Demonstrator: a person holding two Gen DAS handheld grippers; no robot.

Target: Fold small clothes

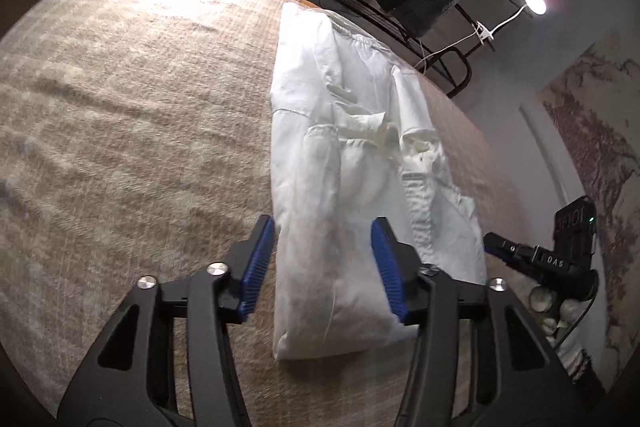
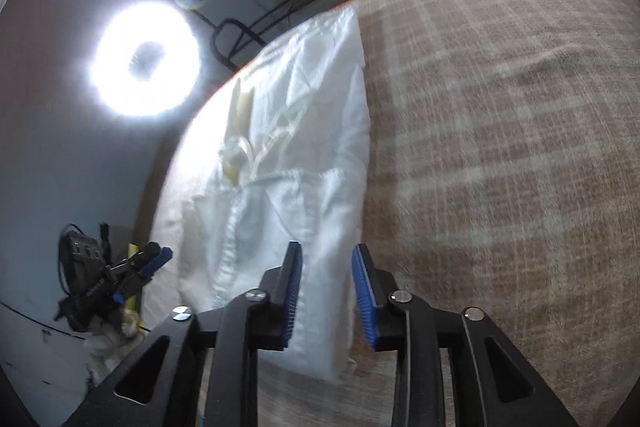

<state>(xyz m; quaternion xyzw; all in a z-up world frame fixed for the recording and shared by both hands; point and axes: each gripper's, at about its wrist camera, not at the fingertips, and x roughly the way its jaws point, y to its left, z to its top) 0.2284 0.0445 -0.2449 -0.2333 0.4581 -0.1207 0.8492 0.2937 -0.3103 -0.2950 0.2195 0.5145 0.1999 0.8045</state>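
A white garment lies folded into a long narrow strip on a beige checked blanket, near the bed's edge. My left gripper hovers over the strip's near end, open, its blue pads apart with cloth showing below the gap. In the right wrist view the same garment runs away from me. My right gripper stands open over its near edge, the pads a narrow gap apart and not pressing the cloth. Each view shows the other gripper off to the side: the right gripper and the left gripper.
The checked blanket stretches wide beside the garment. A black metal bed rail borders the far edge. A ring light and a small lamp shine from beyond the bed. A patterned wall hanging is at the side.
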